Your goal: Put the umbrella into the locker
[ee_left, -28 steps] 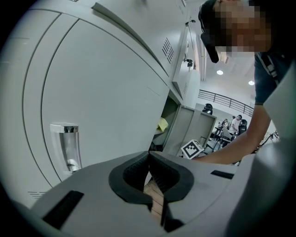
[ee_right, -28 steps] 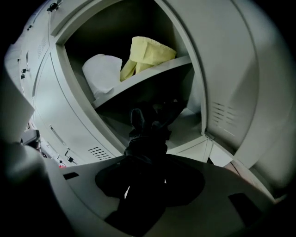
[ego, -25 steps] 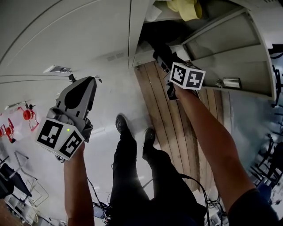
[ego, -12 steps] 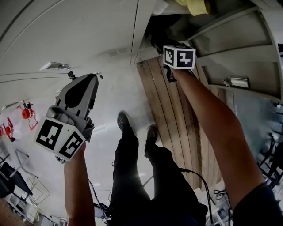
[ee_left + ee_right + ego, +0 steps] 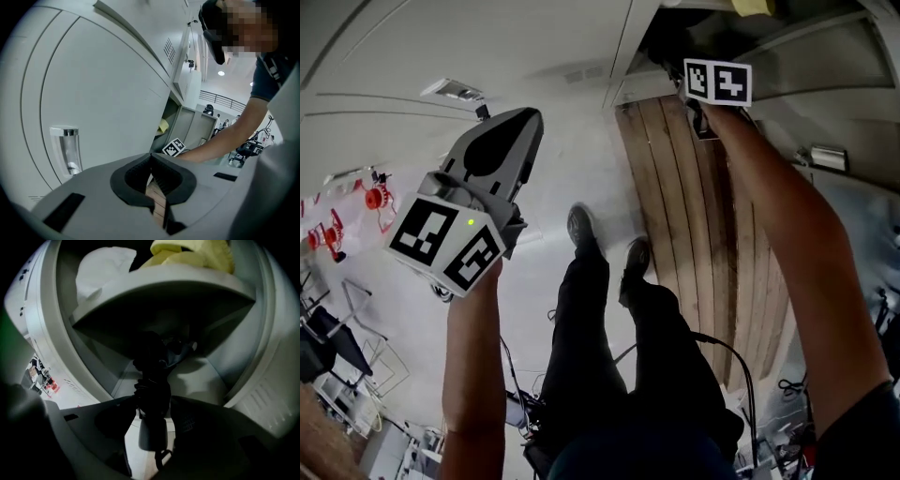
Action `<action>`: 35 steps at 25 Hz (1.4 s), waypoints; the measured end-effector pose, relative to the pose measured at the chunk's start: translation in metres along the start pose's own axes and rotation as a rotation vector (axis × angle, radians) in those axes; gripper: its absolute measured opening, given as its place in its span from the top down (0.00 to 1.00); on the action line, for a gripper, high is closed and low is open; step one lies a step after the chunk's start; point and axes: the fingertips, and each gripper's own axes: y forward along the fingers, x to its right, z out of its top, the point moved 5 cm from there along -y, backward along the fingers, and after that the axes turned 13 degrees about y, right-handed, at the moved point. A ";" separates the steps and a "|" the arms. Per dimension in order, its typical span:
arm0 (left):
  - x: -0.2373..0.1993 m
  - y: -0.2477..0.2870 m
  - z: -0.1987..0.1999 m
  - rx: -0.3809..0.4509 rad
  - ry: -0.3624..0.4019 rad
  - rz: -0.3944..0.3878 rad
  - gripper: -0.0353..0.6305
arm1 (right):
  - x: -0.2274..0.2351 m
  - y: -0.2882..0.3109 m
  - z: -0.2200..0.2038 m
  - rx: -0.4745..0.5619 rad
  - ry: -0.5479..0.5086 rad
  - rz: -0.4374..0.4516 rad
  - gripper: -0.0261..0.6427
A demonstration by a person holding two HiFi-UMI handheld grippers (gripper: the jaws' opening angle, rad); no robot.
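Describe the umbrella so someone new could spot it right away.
Find the open grey locker and its shelf. Below that shelf, the umbrella sits between the right gripper's opening jaws: folded, black, grey handle, unlike the yellow bundle and white bundle above.

Black umbrella (image 5: 150, 376), pale grey locker (image 5: 262, 333), yellow cloth (image 5: 197, 256), white cloth (image 5: 101, 268), brown streaked wooden planks (image 5: 675, 187), white floor (image 5: 534, 281), plain black trousers (image 5: 591, 356)
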 end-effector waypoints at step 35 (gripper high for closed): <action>0.150 -0.242 0.290 0.239 0.204 0.046 0.92 | -0.203 -0.580 0.072 0.437 -0.025 0.319 0.81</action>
